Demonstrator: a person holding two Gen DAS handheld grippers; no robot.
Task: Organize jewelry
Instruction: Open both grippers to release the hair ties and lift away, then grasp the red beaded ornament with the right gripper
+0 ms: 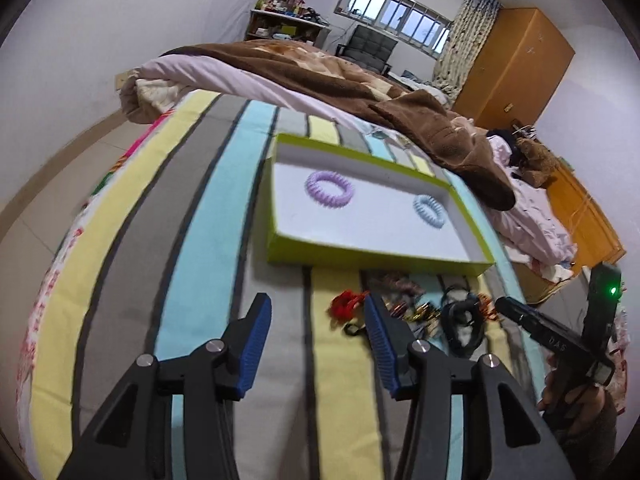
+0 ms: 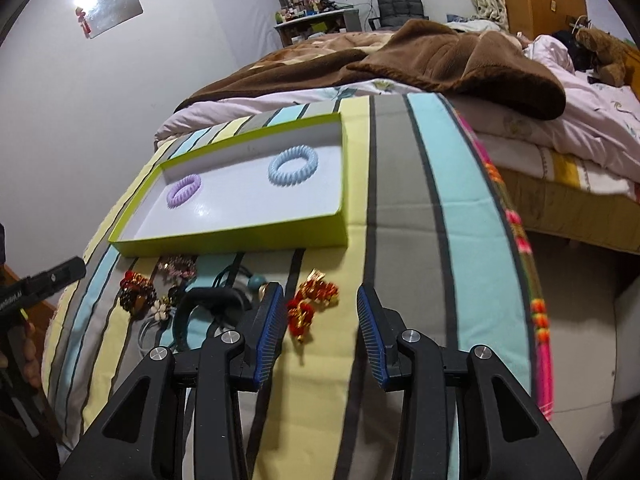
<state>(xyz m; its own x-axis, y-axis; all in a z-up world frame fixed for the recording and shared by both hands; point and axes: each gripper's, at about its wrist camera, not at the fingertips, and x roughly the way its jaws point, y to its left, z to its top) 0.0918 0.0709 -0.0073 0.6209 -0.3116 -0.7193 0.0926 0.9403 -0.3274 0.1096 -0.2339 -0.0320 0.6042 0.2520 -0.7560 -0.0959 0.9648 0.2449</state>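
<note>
A green-walled white tray [image 1: 360, 257] [image 2: 240, 238] lies on the striped cloth. In it lie a purple spiral hair tie [image 1: 330, 189] [image 2: 183, 191] and a blue spiral hair tie [image 1: 429, 210] [image 2: 293, 167]. In front of the tray lies a pile of jewelry: a red and gold ornament [image 1: 346, 304] [image 2: 314, 298], a black band [image 1: 460, 322] [image 2: 208, 300], a dark beaded piece [image 2: 138, 291] and a flower clip [image 2: 162, 307]. My left gripper [image 1: 318, 306] is open and empty, just left of the pile. My right gripper [image 2: 322, 296] is open and empty, above the red ornament.
The striped cloth [image 2: 420, 200] covers a raised surface beside a bed with a brown blanket [image 2: 440, 60] and pink bedding. The cloth's fringed edge [image 2: 532, 300] drops to the floor on the right. A wardrobe [image 1: 516, 60] and a cluttered shelf [image 1: 284, 20] stand at the back.
</note>
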